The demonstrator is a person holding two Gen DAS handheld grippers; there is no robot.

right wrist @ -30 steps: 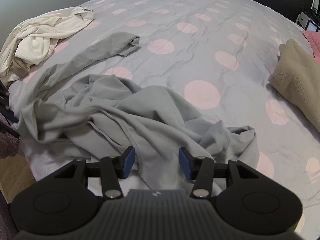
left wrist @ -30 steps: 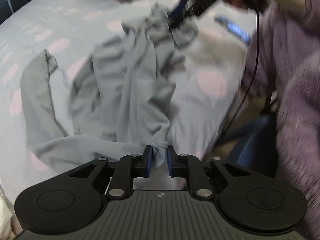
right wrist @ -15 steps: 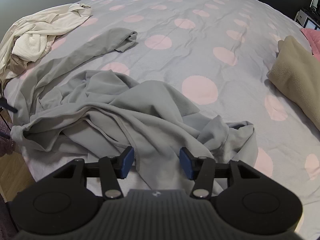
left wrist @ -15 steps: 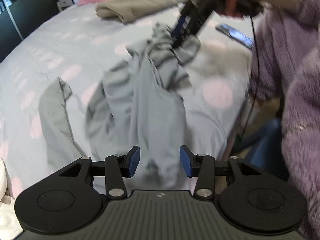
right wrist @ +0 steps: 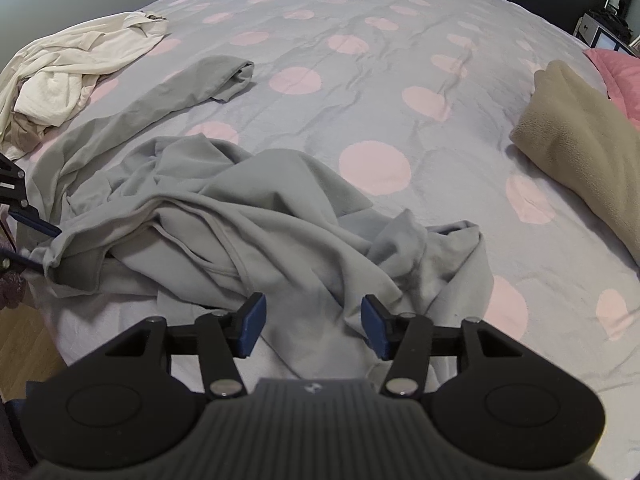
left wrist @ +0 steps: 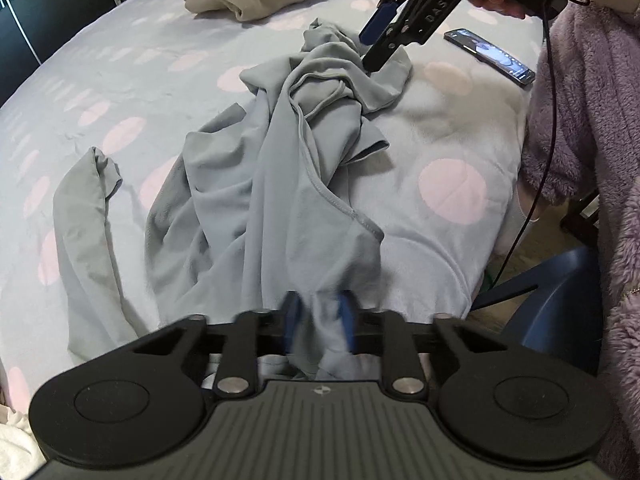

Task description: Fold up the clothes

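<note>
A crumpled grey garment [left wrist: 280, 184] lies across the dotted bedsheet [left wrist: 452, 188], with one long sleeve [right wrist: 160, 100] stretched away to the side. My left gripper [left wrist: 318, 322] is at the garment's near hem, its jaws closing with a fold of grey cloth bunched between the blurred blue pads. In the right wrist view the left gripper [right wrist: 42, 244] shows at the left edge, at that same corner. My right gripper [right wrist: 310, 324] hovers open over the other end of the garment [right wrist: 256, 236]; its fingers straddle the cloth without pinching it. The left wrist view shows the right gripper [left wrist: 372, 46] with its tip on the crumpled far end.
A folded beige blanket [right wrist: 580, 140] and a pink pillow [right wrist: 616, 68] lie at one side, a cream clothes pile [right wrist: 68, 68] at the other. A phone [left wrist: 490, 56] rests near the bed edge. A person's purple fleece sleeve [left wrist: 592, 112], a cable and a blue chair [left wrist: 560, 292] stand beside the bed.
My left gripper opened, shifted along the hem, and its jaws came together again around a fold. The garment's near edge was tugged and reshaped. The right gripper stayed open in place.
</note>
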